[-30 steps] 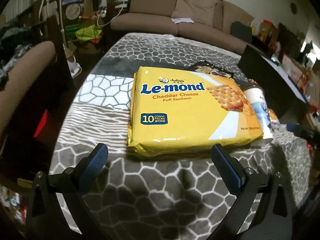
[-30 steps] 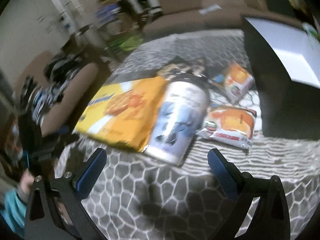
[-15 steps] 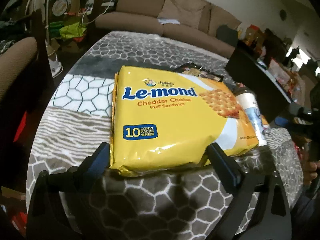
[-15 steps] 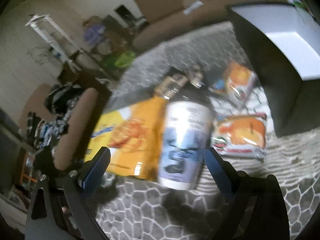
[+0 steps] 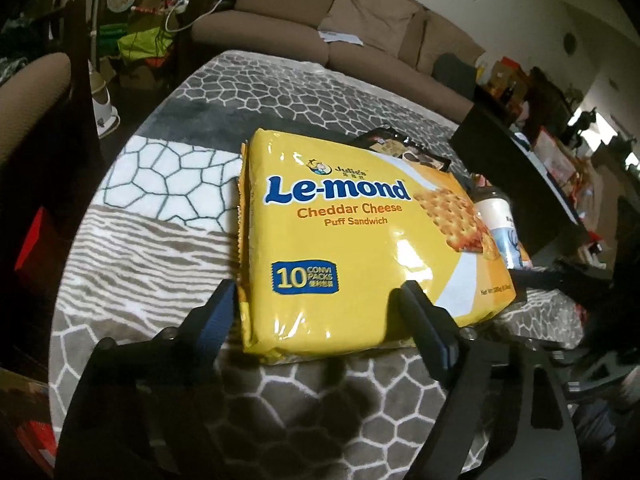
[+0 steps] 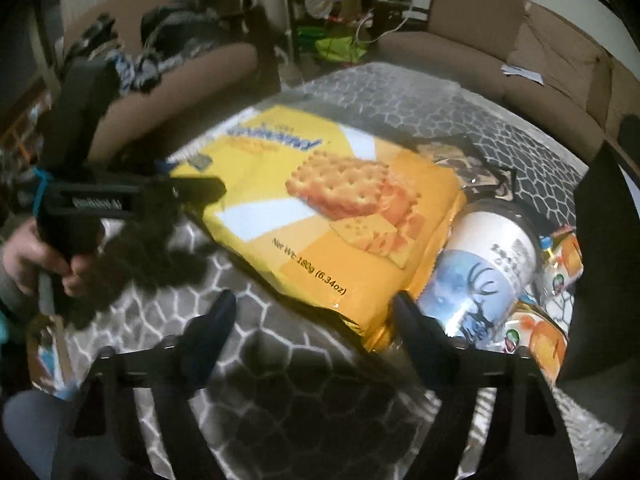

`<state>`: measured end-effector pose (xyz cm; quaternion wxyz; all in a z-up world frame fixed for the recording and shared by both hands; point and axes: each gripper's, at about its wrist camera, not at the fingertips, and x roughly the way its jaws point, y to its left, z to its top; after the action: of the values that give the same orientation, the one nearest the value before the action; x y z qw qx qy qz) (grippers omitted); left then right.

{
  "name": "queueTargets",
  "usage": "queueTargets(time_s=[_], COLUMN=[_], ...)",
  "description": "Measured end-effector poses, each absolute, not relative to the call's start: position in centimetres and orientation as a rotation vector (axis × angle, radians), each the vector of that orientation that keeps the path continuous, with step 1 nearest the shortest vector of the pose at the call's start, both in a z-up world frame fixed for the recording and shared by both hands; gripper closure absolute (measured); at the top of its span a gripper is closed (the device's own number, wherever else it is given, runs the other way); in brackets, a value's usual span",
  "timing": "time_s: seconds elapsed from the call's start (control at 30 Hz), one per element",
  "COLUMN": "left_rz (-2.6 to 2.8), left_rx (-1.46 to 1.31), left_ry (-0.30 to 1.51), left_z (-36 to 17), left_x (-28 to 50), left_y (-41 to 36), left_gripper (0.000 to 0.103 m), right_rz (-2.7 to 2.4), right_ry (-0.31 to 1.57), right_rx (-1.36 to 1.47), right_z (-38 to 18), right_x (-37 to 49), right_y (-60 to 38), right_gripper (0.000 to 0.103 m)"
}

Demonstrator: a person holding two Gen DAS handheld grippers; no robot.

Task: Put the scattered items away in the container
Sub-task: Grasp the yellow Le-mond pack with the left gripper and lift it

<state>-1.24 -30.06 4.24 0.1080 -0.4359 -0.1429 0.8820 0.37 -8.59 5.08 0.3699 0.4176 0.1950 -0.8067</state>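
While both tongs close in: L tongs (image 5: 320, 322) and R tongs (image 6: 316, 320) now work the same Le-mond cracker pack (image 5: 352, 240), from 2 sides.
L tongs: apart, jaws just been narrowing. A sec ago the pack lay ahead of them; now its near L corner sits btwn the fingers. Pads prob. not pressing yet, but contact is hard to judge from this angle.
R tongs: apart too, jaws just been narrowing, nothing clamped. They've swung off the white bottle w/ blue label (image 6: 480, 272) and now straddle the pack's near R corner; the bottle is just beside the R finger.
Pack: flat on the patterned bench (image 5: 180, 184), not lifted.
Container: dark bin (image 6: 600, 220) at the far R of the bench, beyond the bottle and the orange snack packets (image 6: 548, 344).
Meaning for task: looks like a 2-handed lift of the big pack comes first; none of the visible items is binned yet.
Risk: slick wrapper, so corner grips could slip.
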Motion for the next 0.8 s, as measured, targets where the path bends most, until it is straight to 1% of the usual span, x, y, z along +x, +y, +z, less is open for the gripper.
queueTargets(time_s=[0.07, 0.17, 0.3, 0.43, 0.67, 0.8], left_rz=[2.588, 2.591, 2.582, 2.582, 2.554, 2.541], left_rx=[-1.278, -1.269, -1.28, -1.282, -1.316, -1.337], left_ry=[-0.436, -0.431, -0.439, -0.415, -0.411, -0.362], left_z=[4.2, 4.2, 4.3, 5.3, 6.0, 6.2], left_x=[-1.4, -1.3, -0.9, 0.7, 6.9, 10.8], left_y=[-29.9, -29.6, -29.9, -30.2, -30.3, -29.1], left_gripper=[0.018, 0.017, 0.018, 0.018, 0.018, 0.018], right_rz=[-2.085, -2.103, -2.079, -2.041, -1.954, -1.926], right_ry=[0.549, 0.531, 0.569, 0.551, 0.512, 0.475], right_rx=[1.046, 1.048, 1.036, 1.028, 1.032, 1.052], right_z=[4.7, 4.8, 4.8, 5.3, 5.5, 5.7], right_x=[0.3, -0.1, 0.5, 1.9, 6.4, 8.9], right_y=[-8.8, -8.7, -9.2, -9.4, -8.3, -7.0], right_gripper=[0.038, 0.044, 0.045, 0.047, 0.051, 0.052])
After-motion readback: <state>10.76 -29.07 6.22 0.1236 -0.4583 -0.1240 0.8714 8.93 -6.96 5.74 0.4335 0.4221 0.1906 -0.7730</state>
